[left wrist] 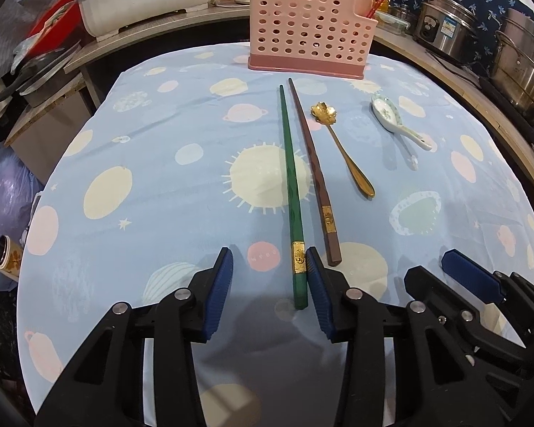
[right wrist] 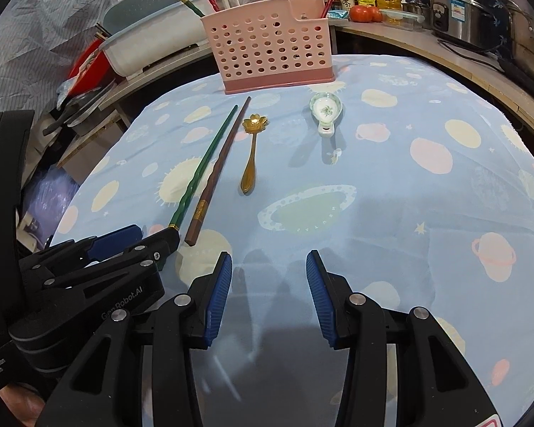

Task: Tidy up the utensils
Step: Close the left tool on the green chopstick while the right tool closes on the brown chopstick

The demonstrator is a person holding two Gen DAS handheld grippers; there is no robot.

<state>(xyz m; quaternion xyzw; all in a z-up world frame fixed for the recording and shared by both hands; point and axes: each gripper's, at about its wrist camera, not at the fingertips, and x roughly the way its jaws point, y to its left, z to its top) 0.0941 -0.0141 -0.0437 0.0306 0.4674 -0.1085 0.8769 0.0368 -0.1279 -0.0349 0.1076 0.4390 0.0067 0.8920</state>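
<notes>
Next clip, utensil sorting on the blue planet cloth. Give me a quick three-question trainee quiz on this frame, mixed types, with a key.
1. True or false: the green chopstick lies between the open fingers of the left gripper.
2. Multiple choice: which utensil lies nearest the right gripper?
A. brown chopstick
B. gold spoon
C. ceramic spoon
3. Fill in: the pink basket already holds several ____.

Key
1. True; its near end sits close against the right-hand finger, jaws not closed.
2. A; its thick end lies just ahead of the left fingertip.
3. Chopsticks; they stick up from the top.
</notes>
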